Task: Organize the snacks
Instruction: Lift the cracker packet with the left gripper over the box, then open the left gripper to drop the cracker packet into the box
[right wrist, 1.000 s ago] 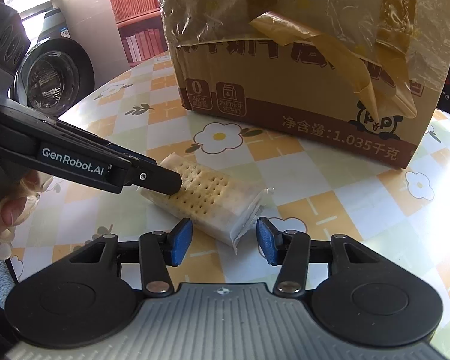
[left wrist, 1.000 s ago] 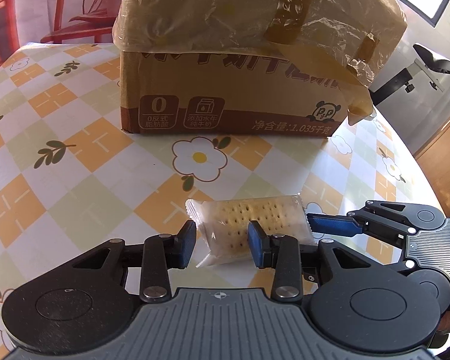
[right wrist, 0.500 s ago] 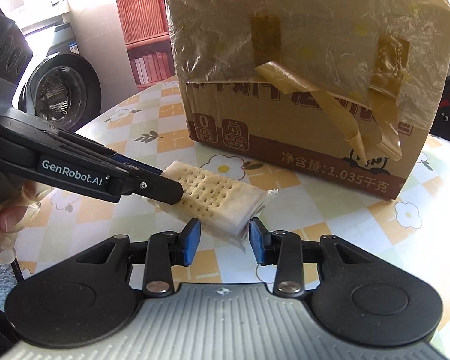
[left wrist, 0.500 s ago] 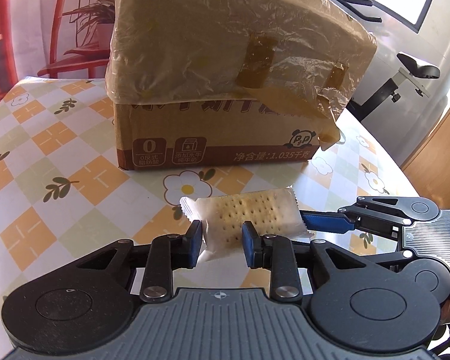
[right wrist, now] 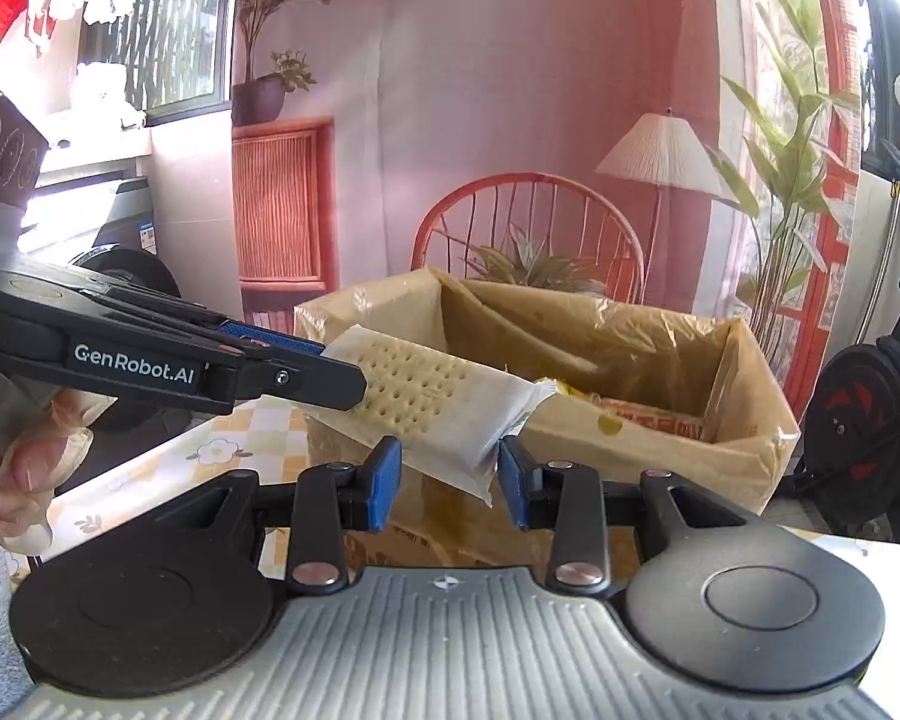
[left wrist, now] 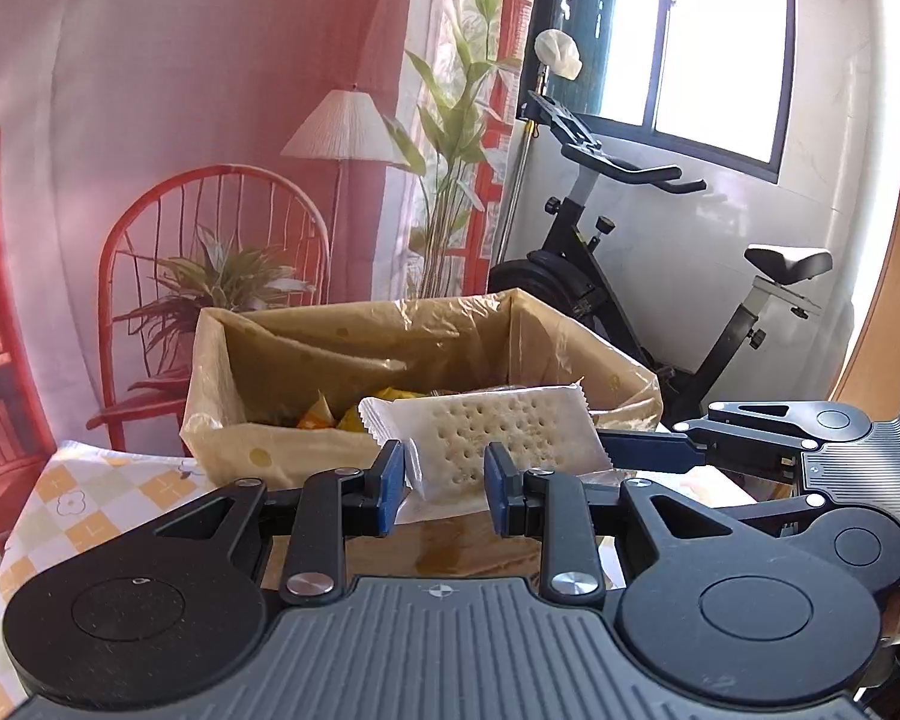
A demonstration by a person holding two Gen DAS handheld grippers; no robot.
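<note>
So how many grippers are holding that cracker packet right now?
2. The left gripper clamps one end of the cracker packet; the right gripper clamps the other end, just short of the open box.

"GenRobot.AI" in white on left gripper (right wrist: 354, 387) arm

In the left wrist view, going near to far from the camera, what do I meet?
Left gripper → cracker packet → lined cardboard box → red chair and exercise bike behind it.
</note>
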